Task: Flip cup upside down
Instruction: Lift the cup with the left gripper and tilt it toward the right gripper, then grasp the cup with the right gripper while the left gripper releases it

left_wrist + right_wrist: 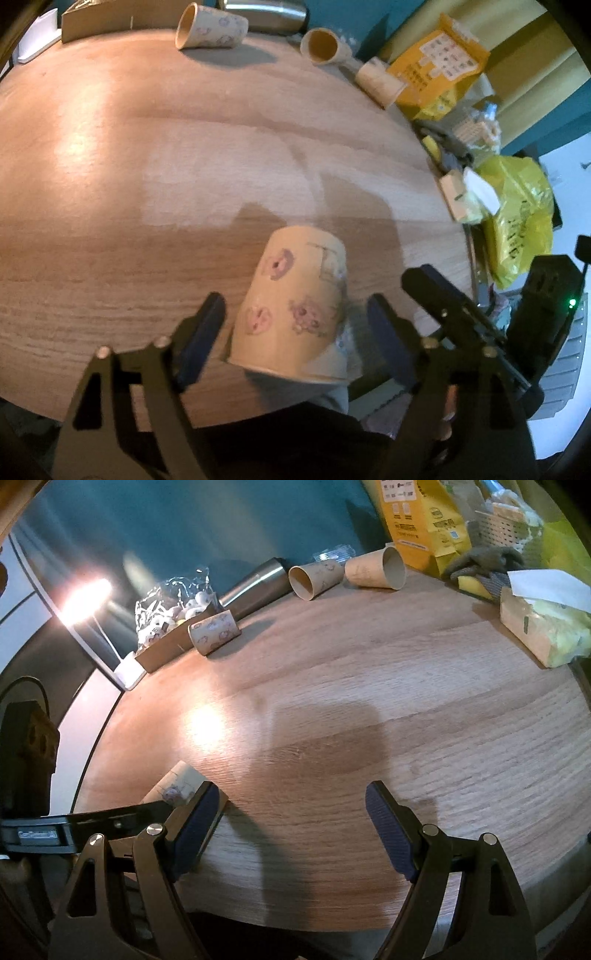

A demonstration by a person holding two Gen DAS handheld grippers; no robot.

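A cream paper cup with pink donut prints stands upside down, wide rim on the wooden table near its front edge. My left gripper is open, its fingers on either side of the cup with gaps on both sides. The cup also shows in the right wrist view, partly hidden behind my left finger. My right gripper is open and empty above the table, right of the cup. The right gripper's body shows at the right of the left wrist view.
Three more paper cups lie on their sides at the table's far edge. A steel flask, a cardboard box, yellow bags and a tissue pack line the back and right edges.
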